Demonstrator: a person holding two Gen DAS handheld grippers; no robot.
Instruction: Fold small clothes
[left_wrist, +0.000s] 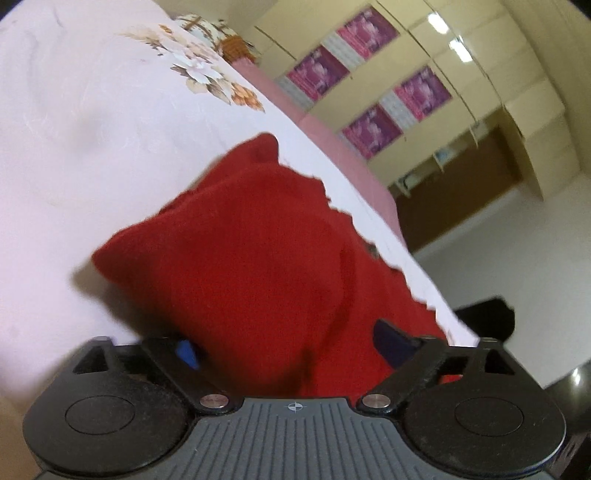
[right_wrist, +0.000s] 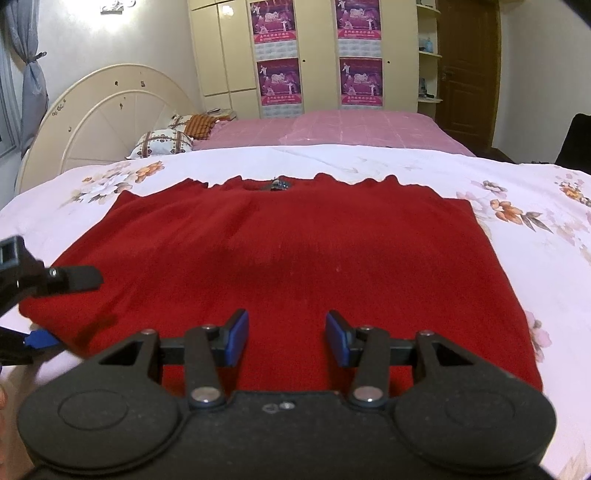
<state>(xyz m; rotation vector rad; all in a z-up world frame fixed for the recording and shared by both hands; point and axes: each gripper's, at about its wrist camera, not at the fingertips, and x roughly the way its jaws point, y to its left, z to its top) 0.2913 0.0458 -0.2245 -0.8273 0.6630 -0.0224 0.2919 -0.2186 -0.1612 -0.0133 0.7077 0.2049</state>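
Two grippers over bed (right_wrist: 480, 170), white floral sheet. Left gripper (right_wrist: 55, 306) at near-left corner of red sweater (right_wrist: 295, 251): jaws wide apart, one finger above the corner, blue pad (right_wrist: 40, 338) below it at the sheet; pressing not visible. Sweater spread flat, neckline toward far edge of bed. Right gripper (right_wrist: 287, 338) over sweater's near hem, mid-width: jaws parted, nothing clamped. Pillows (right_wrist: 162, 144) far left by headboard.

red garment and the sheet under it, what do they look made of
Red garment: seems a soft knit, wool or acrylic; matte, fuzzy surface, wavy scalloped far edge. Floral sheet: looks like thin smooth woven cotton or a blend, with printed flowers and fine creases.
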